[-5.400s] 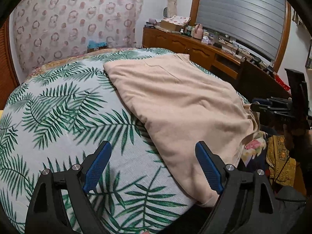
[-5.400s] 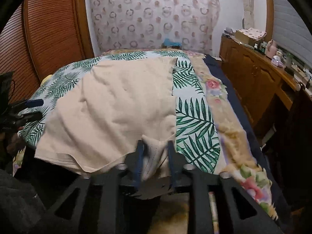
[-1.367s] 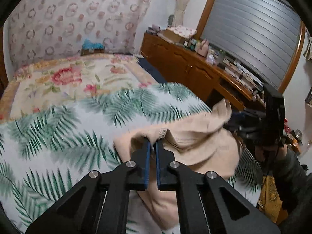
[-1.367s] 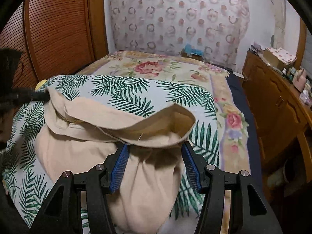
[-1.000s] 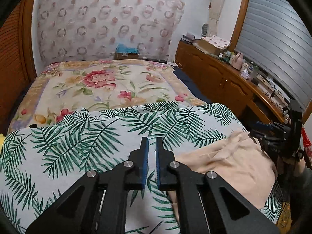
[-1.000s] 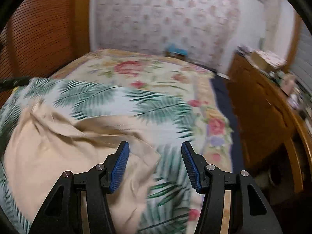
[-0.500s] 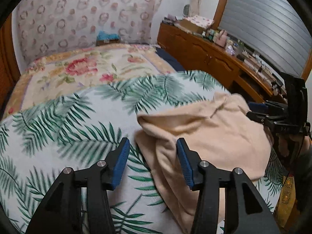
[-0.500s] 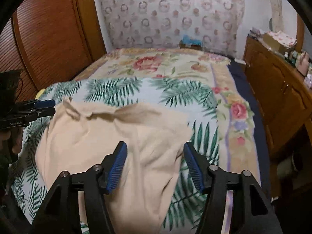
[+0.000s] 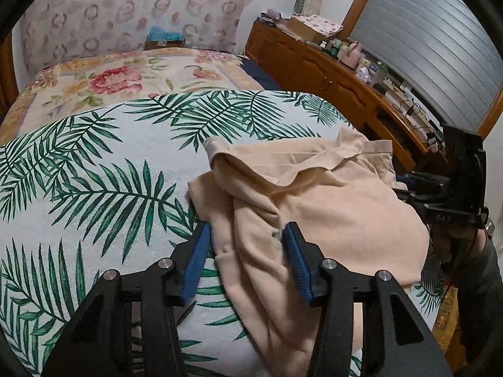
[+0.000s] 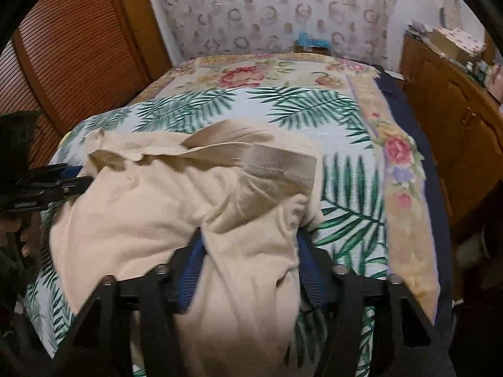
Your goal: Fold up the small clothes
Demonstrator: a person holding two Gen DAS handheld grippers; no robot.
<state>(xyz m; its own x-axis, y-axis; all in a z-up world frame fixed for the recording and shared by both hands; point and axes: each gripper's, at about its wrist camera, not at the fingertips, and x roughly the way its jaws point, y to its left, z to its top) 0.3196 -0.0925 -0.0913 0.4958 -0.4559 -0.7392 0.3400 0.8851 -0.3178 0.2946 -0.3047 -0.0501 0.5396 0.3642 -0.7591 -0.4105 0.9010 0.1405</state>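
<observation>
A beige garment [image 9: 330,204] lies folded over and rumpled on the palm-leaf sheet [image 9: 94,172] of a bed. My left gripper [image 9: 246,231] straddles the garment's near left edge. Its jaws are closing, a fold of cloth lies between the blue pads, and the left pad sits at the cloth's edge. In the right wrist view the same garment [image 10: 151,207] bulges up between the pads of my right gripper [image 10: 250,238], whose jaws are closing too; cloth hides the pad tips. Each gripper shows in the other's view: the right gripper [image 9: 440,194] and the left gripper [image 10: 47,185].
A floral bedspread [image 9: 103,78] covers the far half of the bed. A wooden dresser [image 9: 330,72] with several small items runs along the right side. A slatted wooden door [image 10: 69,56] stands to the left. A blue box [image 9: 165,36] sits at the bed's far end.
The left jaws, shut a second ago, stand apart and have sunk onto the garment's edge. The right gripper has come down over the cloth and its jaws have narrowed. The garment has settled lower.
</observation>
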